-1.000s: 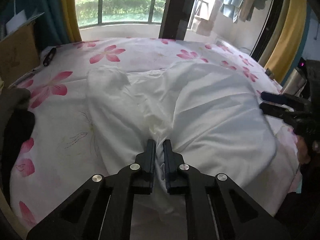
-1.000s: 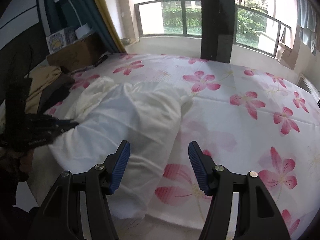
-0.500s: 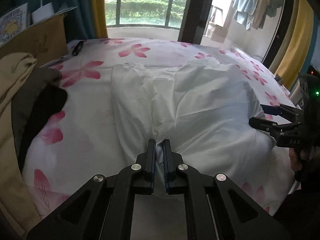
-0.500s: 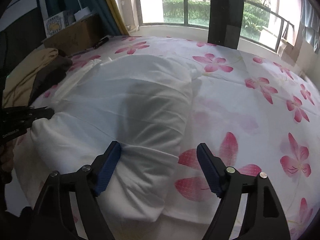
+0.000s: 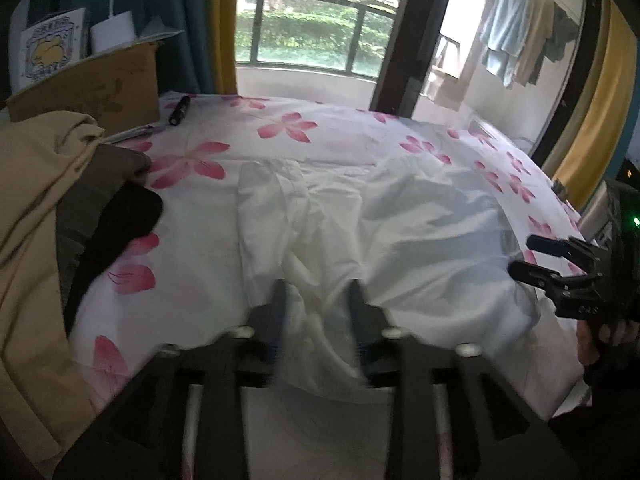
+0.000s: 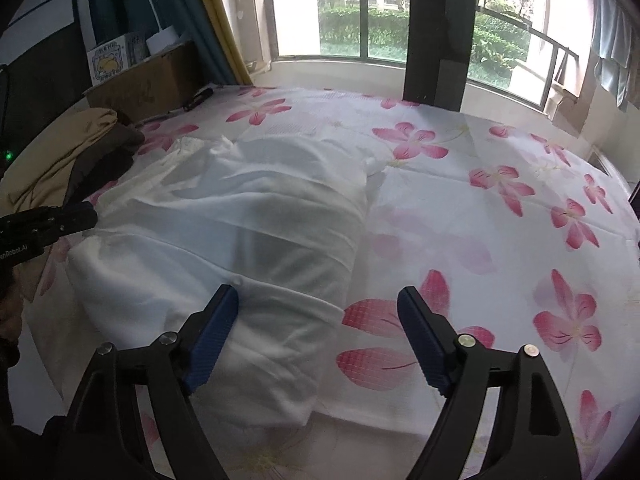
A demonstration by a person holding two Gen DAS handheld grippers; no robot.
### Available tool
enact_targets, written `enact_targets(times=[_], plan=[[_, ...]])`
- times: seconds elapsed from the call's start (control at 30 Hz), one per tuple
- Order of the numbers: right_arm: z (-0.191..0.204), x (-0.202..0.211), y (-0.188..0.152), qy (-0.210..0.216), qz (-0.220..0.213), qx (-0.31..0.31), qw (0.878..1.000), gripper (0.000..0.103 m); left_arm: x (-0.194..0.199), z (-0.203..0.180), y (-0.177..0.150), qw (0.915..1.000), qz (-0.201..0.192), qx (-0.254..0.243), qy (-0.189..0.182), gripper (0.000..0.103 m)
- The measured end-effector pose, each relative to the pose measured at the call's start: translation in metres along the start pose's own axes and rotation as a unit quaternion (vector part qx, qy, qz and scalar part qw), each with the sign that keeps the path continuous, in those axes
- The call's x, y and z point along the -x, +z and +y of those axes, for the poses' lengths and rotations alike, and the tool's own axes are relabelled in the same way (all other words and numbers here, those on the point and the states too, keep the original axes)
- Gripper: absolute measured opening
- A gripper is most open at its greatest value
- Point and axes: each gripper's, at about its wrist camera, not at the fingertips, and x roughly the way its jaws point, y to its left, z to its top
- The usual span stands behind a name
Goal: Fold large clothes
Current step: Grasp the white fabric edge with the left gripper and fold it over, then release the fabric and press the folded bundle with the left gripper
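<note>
Floral pink-and-white bedsheet (image 6: 500,240) covered the bed below a balcony window. On the left lay a stack of tan and dark folded clothes (image 5: 44,216). Beside it, the large white cotton garment (image 5: 380,236) sprawled rumpled along the near edge, partly doubled over. It looked light, limp and crease-prone, best pinched at hems or corners. The left gripper (image 5: 318,300) straddled a bunched fold, released; the right gripper (image 6: 318,316) hovered spread over its right edge.
</note>
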Motion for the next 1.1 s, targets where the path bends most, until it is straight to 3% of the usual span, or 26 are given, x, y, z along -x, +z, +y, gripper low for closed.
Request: enact_targets(times=[0.23,0.47,0.57,0.7,0.73,0.97,1.1], plan=[[-0.012,0.011,0.006,-0.01,-0.012,-0.008,1.0,0.082,-0.003,0.009,0.01,0.9999,-0.006,0.015,0.005,0.057],[-0.026,0.012,0.013,-0.011,-0.017,-0.023,1.0,0.081,-0.022,0.034,0.023,0.9986,-0.004,0.035,0.04,0.062],[-0.03,0.011,0.018,0.003,-0.017,-0.033,0.999,0.081,-0.036,0.046,0.027,0.9981,0.007,0.05,0.035,0.063],[-0.031,0.01,0.029,0.026,-0.027,-0.037,0.999,0.081,-0.062,0.055,0.031,0.9959,0.043,0.079,0.002,0.063],[-0.031,0.009,0.031,0.025,-0.027,-0.034,0.999,0.081,-0.067,0.055,0.031,0.9954,0.047,0.083,-0.01,0.068],[-0.04,-0.028,0.036,0.028,-0.001,-0.049,0.998,0.081,-0.082,0.042,0.04,0.9883,0.062,0.086,-0.11,0.077],[-0.036,-0.049,0.036,0.029,0.013,-0.044,0.999,0.081,-0.086,0.034,0.042,0.9835,0.067,0.088,-0.143,0.079]])
